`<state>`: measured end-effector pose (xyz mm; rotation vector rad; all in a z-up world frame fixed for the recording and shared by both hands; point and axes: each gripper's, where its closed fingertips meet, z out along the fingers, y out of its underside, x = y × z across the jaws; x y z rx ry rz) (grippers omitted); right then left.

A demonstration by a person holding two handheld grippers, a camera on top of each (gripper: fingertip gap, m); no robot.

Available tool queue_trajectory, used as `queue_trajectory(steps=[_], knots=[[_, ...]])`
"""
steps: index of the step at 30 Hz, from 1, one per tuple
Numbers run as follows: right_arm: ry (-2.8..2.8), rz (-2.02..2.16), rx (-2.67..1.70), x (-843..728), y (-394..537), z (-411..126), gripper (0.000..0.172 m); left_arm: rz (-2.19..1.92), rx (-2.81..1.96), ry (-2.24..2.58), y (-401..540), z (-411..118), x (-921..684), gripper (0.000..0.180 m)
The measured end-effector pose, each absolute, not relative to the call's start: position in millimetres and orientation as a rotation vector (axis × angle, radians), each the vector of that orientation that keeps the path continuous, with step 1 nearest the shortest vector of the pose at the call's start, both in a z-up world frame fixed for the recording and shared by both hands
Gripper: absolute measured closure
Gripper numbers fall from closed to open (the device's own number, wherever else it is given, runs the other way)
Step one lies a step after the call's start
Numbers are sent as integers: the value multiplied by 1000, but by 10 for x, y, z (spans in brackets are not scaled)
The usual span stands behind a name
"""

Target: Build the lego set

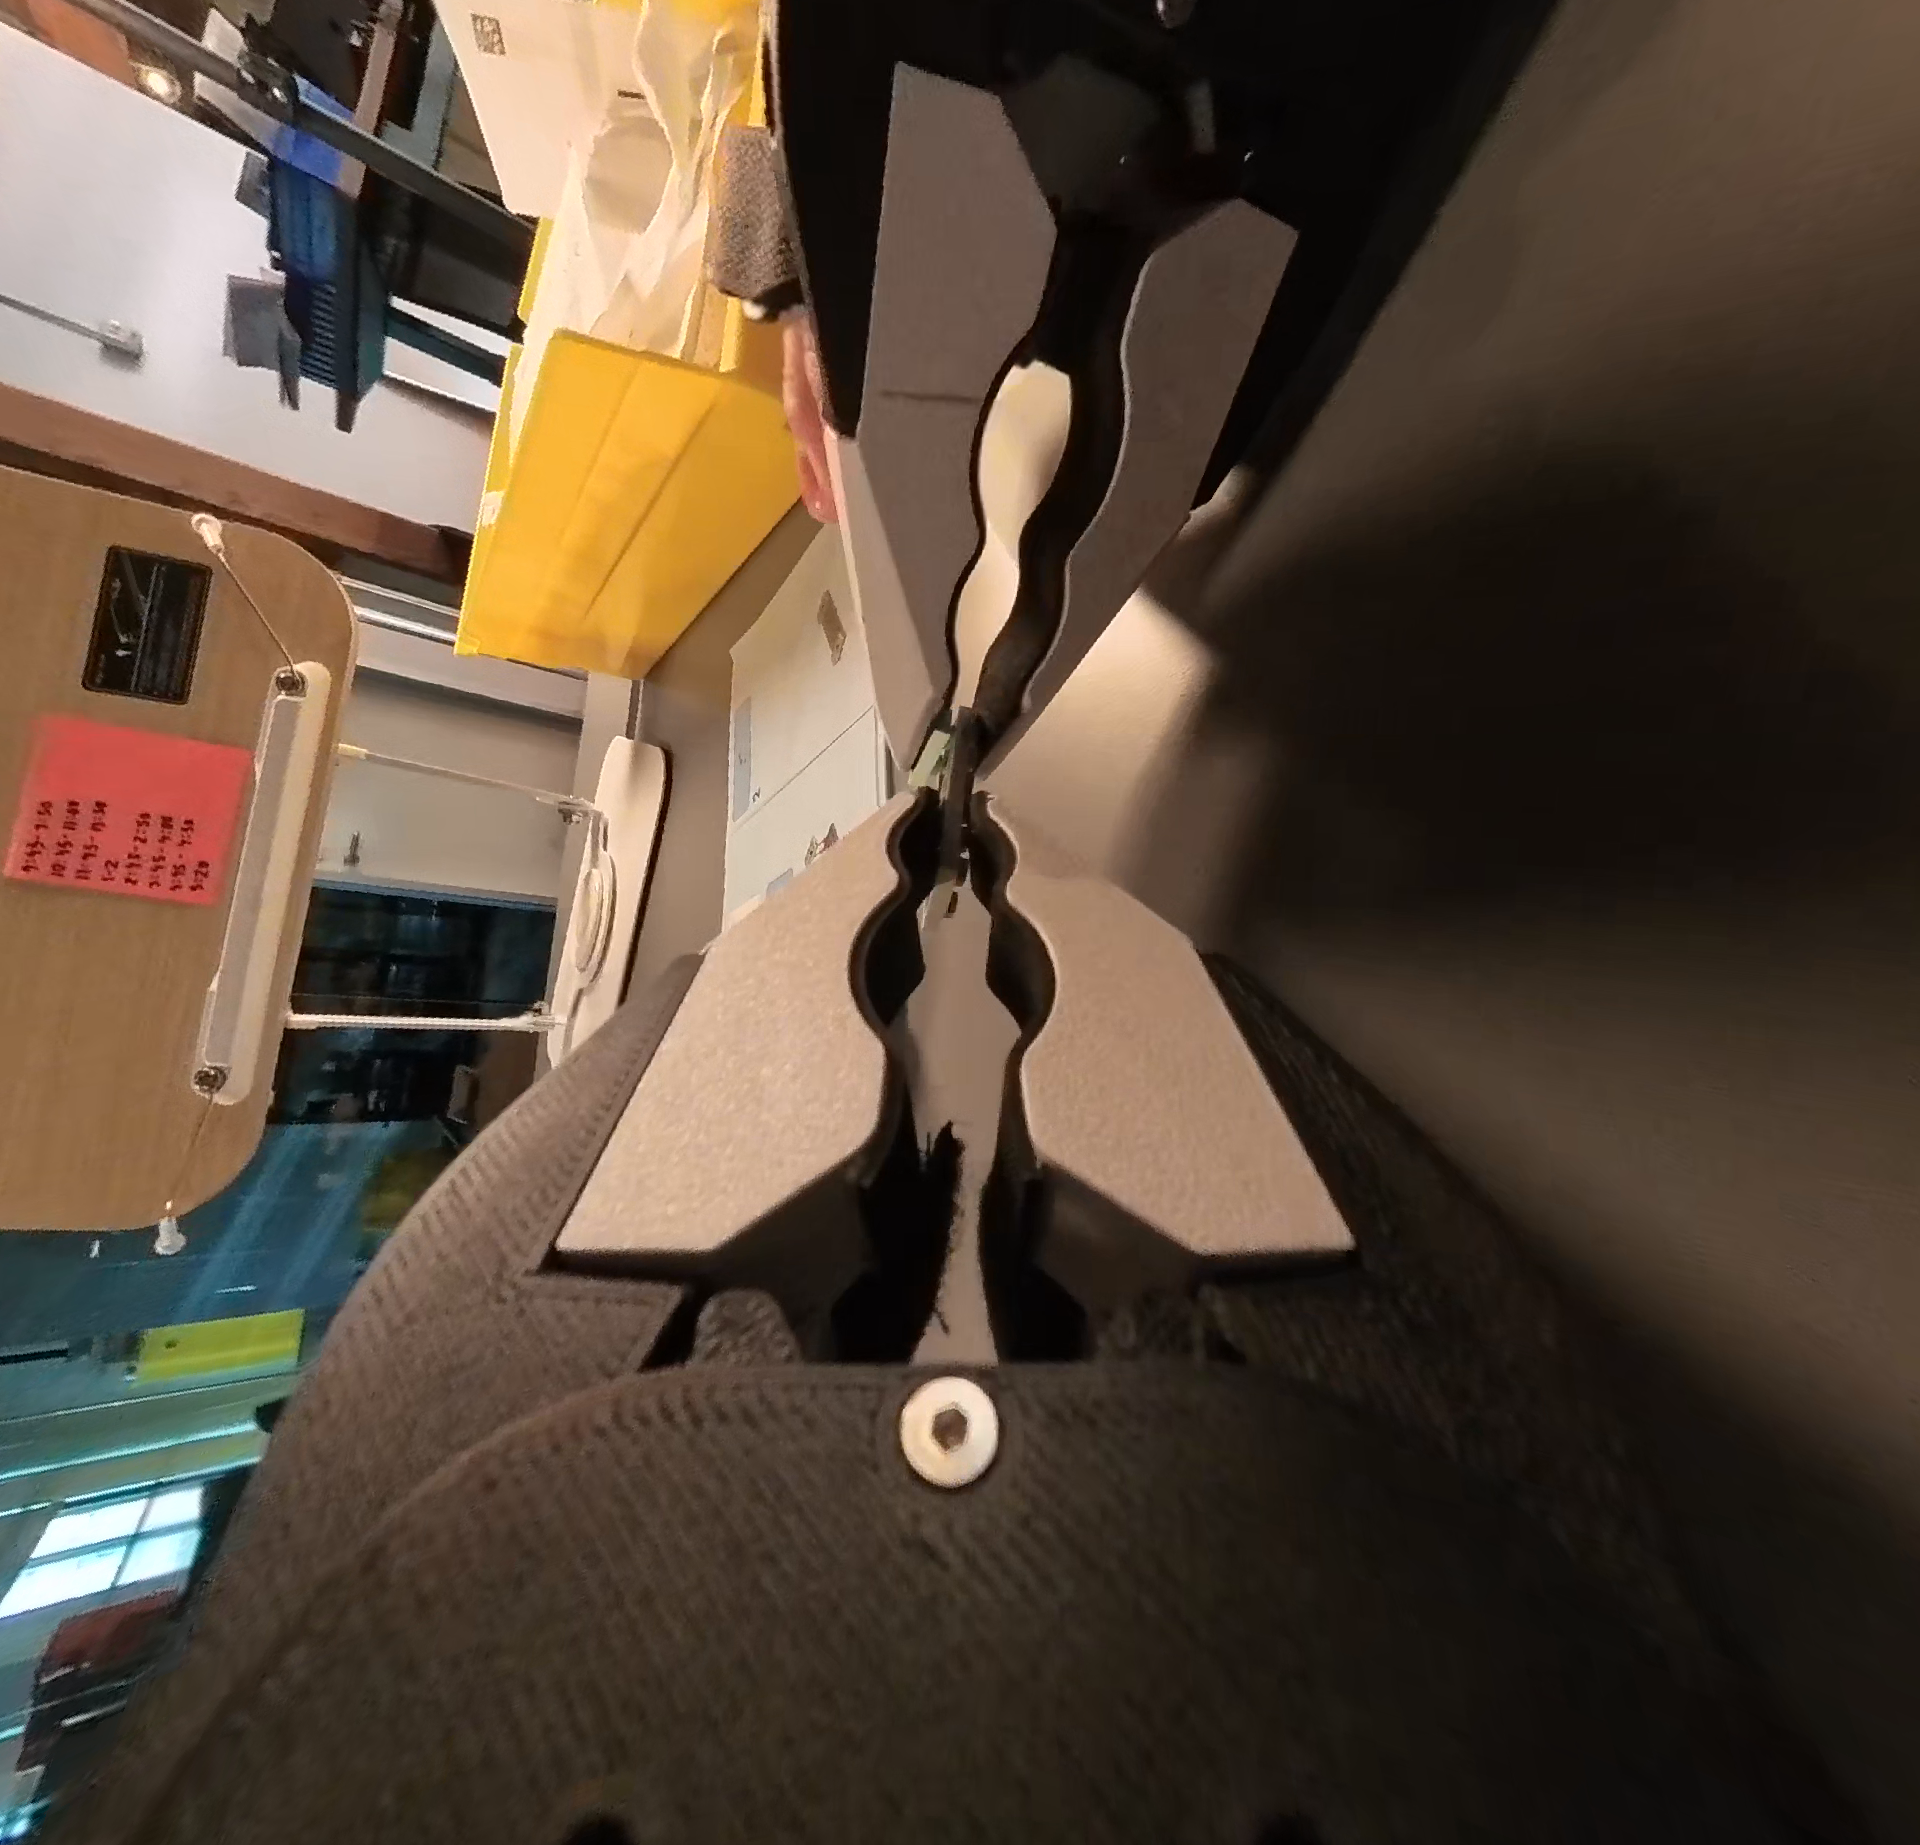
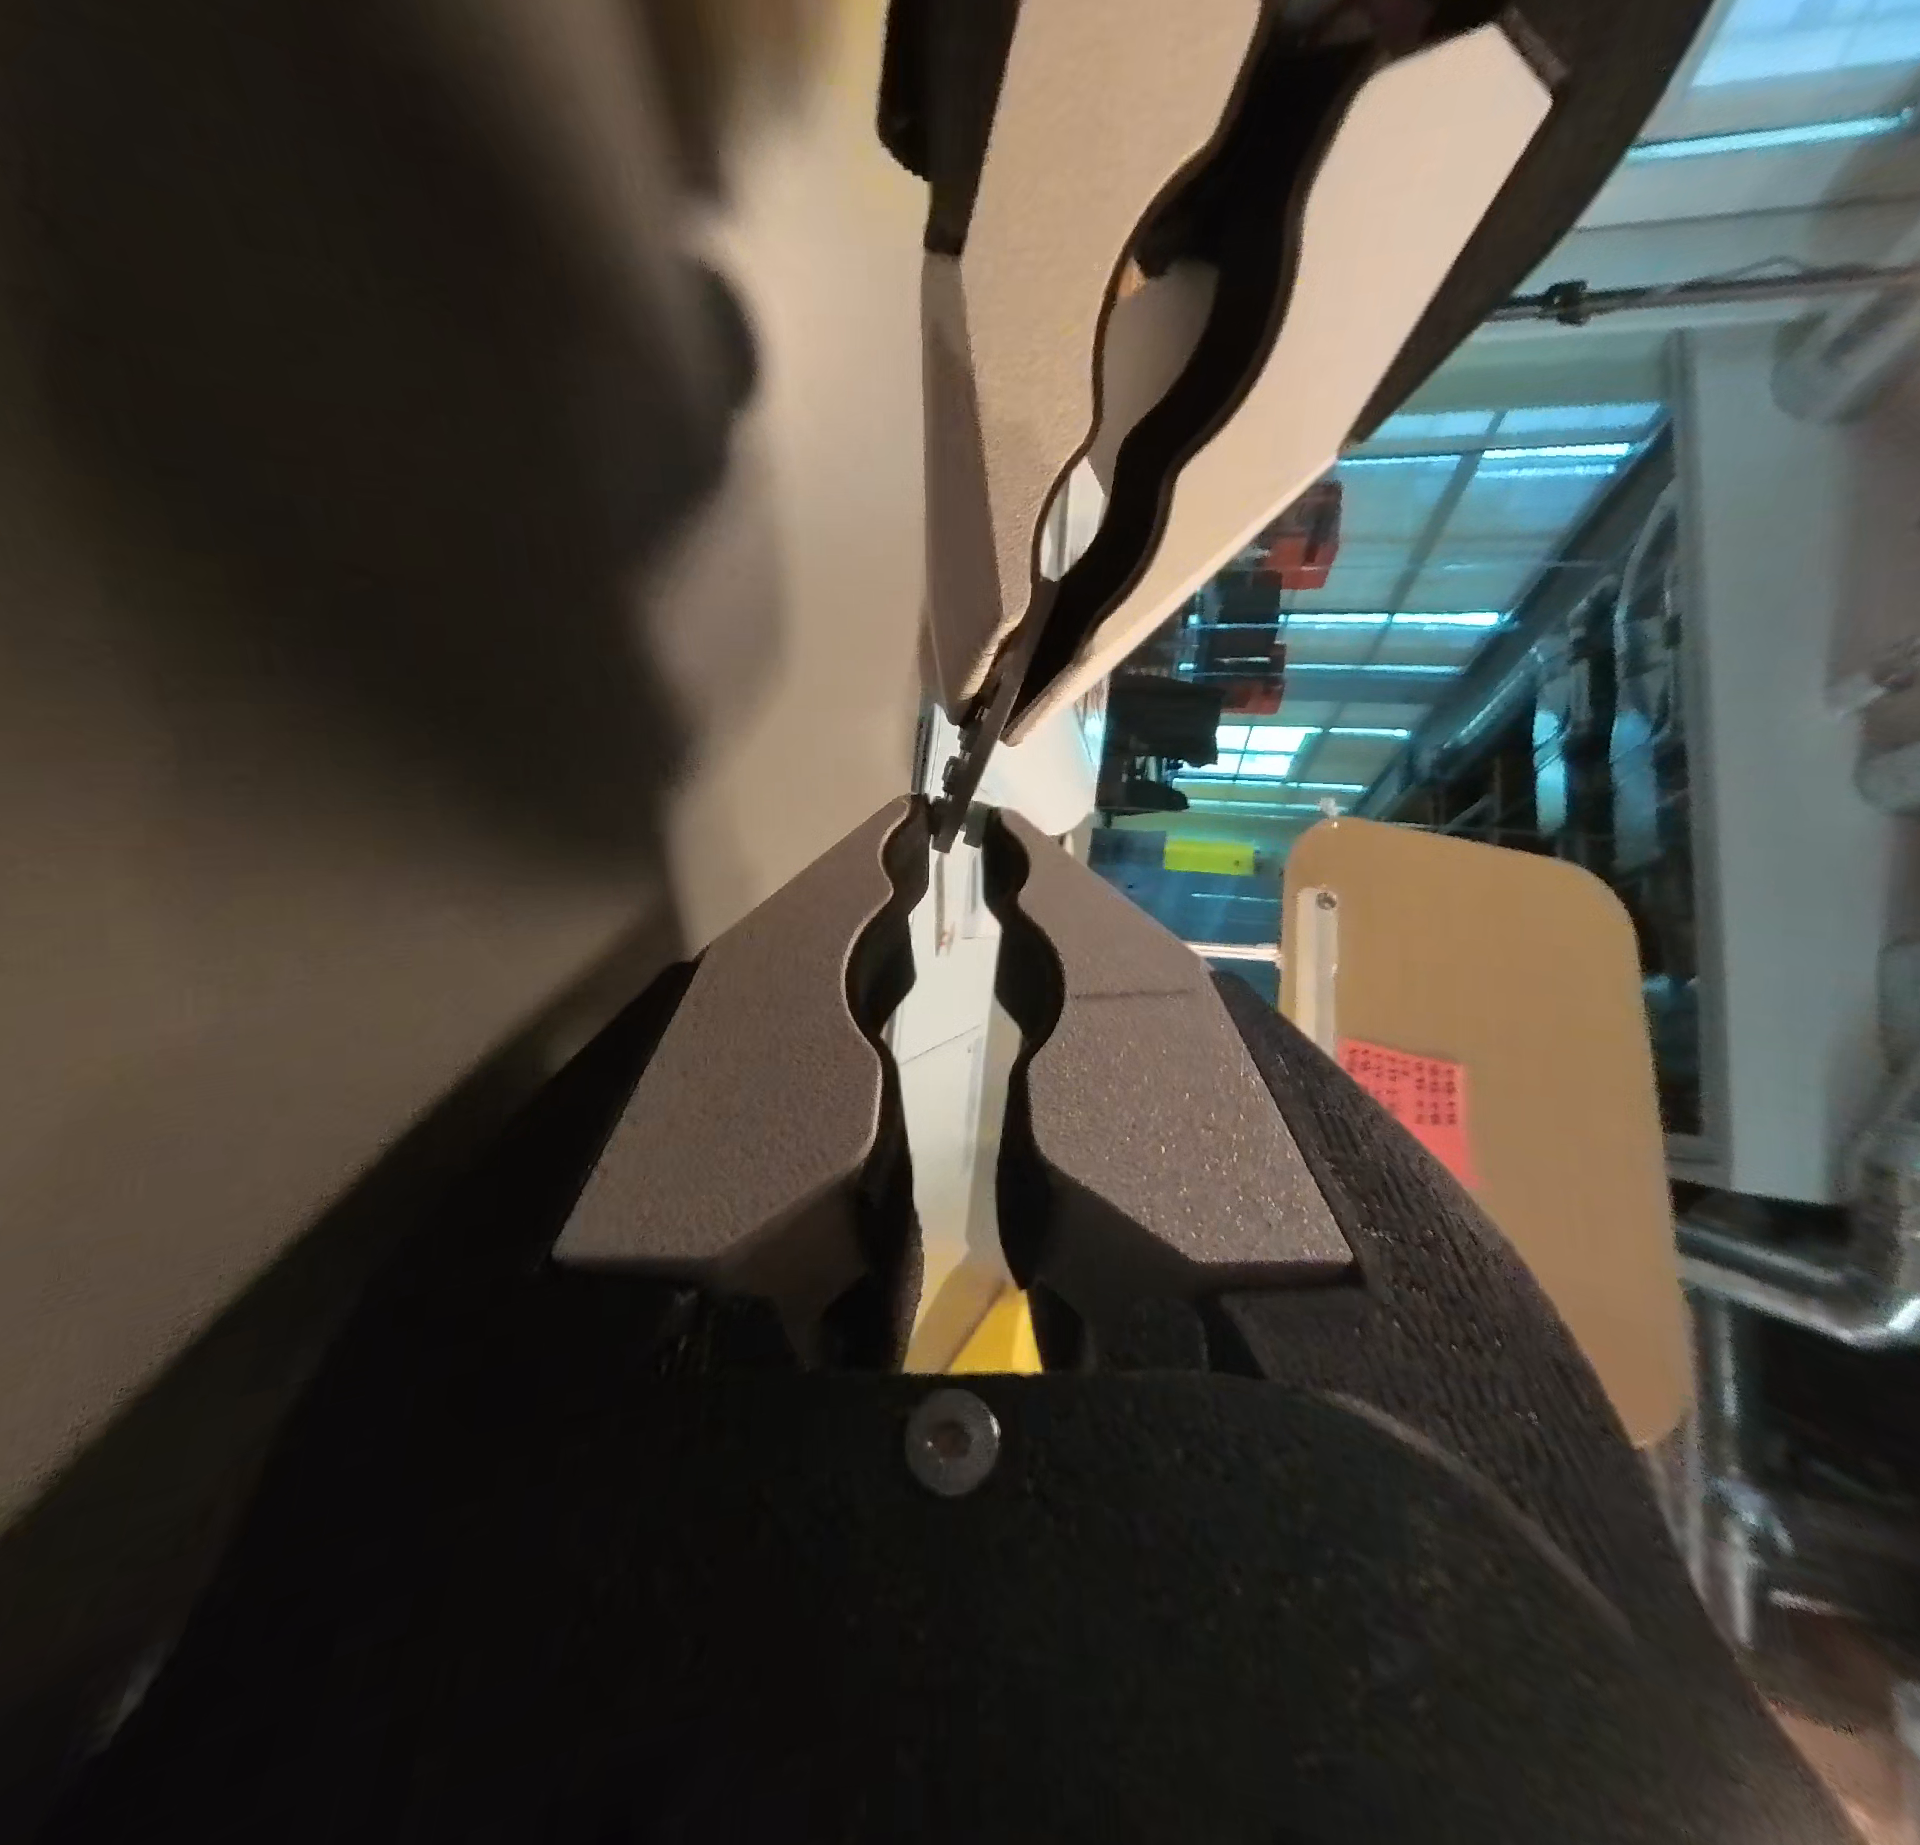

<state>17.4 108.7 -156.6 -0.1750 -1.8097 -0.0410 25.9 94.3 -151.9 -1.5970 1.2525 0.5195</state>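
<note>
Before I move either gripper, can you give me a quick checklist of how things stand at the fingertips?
1. left gripper closed on the thin dark strip: ok.
2. right gripper closed on the strip's other end: ok.
3. Strip bridges both grippers, tip to tip: ok.
4. Strip unbent: cannot tell, too small.
5. Side clearance: not ok, a blurred grey surface looks close.

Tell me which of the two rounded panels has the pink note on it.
The wood-coloured panel holds the pink note; the white panel beyond it has none.
</note>
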Motion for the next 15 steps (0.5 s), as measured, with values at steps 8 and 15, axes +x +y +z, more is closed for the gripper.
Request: queue_trajectory(steps=[8,15], knots=[[-1834,17,-181,196,1057,-1602,164,481,-1593,1275,920,-1558,295,177],[-1888,424,-473,208,1022,-1568,164,315,-1641,1201,907,-1508,309,177]])
